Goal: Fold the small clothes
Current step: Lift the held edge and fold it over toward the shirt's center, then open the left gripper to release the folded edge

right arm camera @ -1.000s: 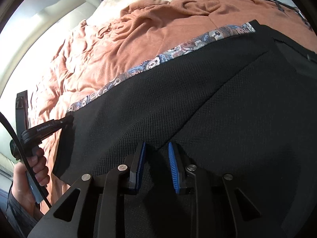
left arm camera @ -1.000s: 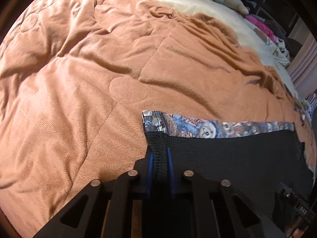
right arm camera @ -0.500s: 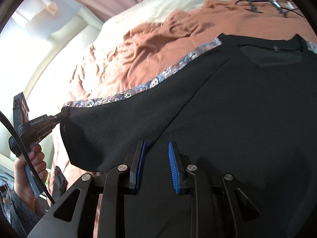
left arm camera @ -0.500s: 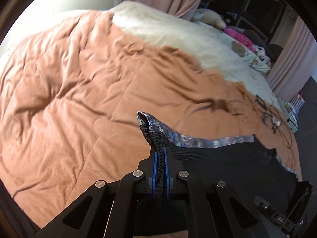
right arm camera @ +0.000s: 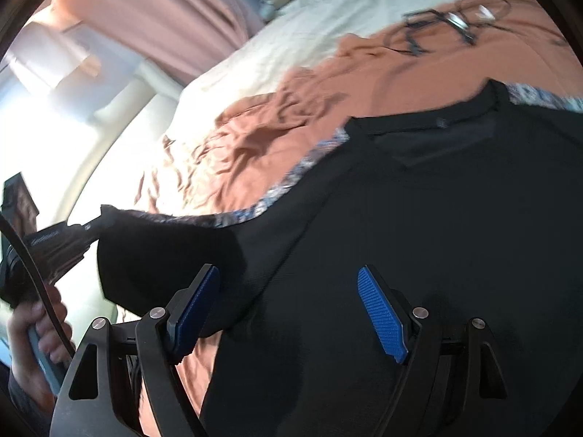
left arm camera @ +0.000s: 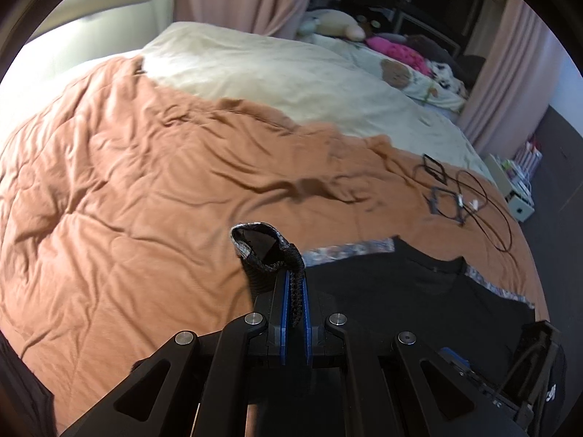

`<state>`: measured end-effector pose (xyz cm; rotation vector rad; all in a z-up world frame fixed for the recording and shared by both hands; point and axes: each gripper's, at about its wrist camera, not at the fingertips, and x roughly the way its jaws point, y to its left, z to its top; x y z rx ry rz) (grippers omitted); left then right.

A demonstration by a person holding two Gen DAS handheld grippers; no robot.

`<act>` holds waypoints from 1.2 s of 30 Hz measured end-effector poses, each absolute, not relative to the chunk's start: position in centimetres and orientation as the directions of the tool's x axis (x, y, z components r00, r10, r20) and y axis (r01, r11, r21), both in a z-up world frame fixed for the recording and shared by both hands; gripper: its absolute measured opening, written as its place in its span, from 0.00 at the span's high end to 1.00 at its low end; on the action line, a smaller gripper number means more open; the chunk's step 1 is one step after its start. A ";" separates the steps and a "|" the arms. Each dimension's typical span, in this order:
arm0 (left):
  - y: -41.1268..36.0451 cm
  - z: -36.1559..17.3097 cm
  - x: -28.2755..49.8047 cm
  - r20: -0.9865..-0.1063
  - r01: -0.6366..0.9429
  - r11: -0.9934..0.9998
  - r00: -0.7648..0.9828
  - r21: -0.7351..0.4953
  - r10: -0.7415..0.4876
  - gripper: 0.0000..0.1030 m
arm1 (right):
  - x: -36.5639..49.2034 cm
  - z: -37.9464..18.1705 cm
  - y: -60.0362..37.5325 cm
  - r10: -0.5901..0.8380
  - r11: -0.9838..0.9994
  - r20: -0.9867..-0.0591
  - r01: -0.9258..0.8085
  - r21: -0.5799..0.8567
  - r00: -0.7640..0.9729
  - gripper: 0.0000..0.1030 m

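1. My left tongs are clamping a raised corner of the black shirt, lying on the bed's orange blanket.
2. My right tongs are hovering spread apart over it.
3. The shirt's lower edge is running out of view.

black two-finger grippers, left gripper and right gripper, carry ribbed blue pads, silver screws and a black cable.

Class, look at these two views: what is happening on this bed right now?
A person holding two grippers is folding a black shirt on an orange blanket. The left gripper is clamped on a sleeve end and holds it up off the bed. The right gripper hangs open over the shirt, gripping nothing.
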<state>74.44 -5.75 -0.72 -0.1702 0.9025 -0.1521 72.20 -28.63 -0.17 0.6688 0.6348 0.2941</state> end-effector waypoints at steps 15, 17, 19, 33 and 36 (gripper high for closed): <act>-17.2 -1.3 73.3 -0.774 0.244 0.932 0.521 -0.269 -0.360 0.93 | 72.0 -0.4 -35.7 0.444 0.628 -0.468 0.107 0.771 0.764 0.25; -18.5 -1.7 72.9 -0.775 0.289 0.916 0.495 -0.280 -0.393 0.93 | 71.6 -0.1 -36.2 0.438 0.626 -0.461 0.106 0.773 0.772 0.25; -19.3 -1.8 72.8 -0.776 0.314 0.903 0.473 -0.294 -0.417 0.92 | 71.4 -0.2 -36.3 0.448 0.627 -0.459 0.097 0.773 0.767 0.25; -12.8 -5.7 74.3 -0.820 0.170 0.955 0.491 -0.241 -0.294 0.67 | 74.3 -3.2 -36.1 0.521 0.620 -0.455 0.046 0.784 0.722 0.25; -11.5 -7.1 74.7 -0.827 0.146 0.961 0.488 -0.237 -0.278 0.67 | 75.1 -3.9 -36.2 0.515 0.625 -0.455 0.045 0.779 0.726 0.25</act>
